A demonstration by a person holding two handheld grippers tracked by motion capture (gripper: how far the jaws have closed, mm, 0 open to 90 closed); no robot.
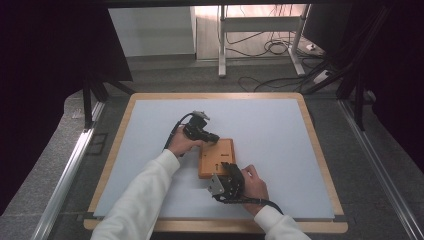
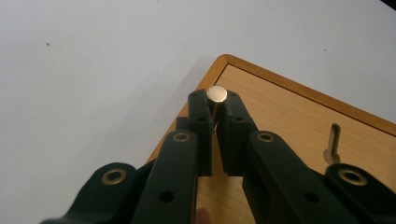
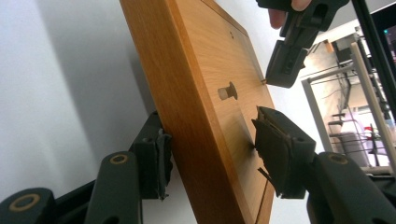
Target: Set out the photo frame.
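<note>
A flat orange-brown wooden board (image 1: 216, 157) lies mid-table on the pale mat (image 1: 260, 120). The left gripper (image 2: 215, 109) pinches a round-headed metal pin (image 2: 217, 94) at its corner; the pin's shaft is hidden. The right gripper (image 3: 210, 154) straddles the board's edge, contact unclear.

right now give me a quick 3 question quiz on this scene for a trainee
1. True or false: the left gripper is shut on a metal pin.
2. Which thing sits between the right gripper's jaws? A) a cup B) the wooden board C) a cable
3. In the left gripper view, which part of the board is the held pin over: a corner or the middle?

Key:
1. True; the pads pinch the pin just under its round head.
2. B; one jaw is at the board's underside, the other over its top face.
3. A corner.
</note>
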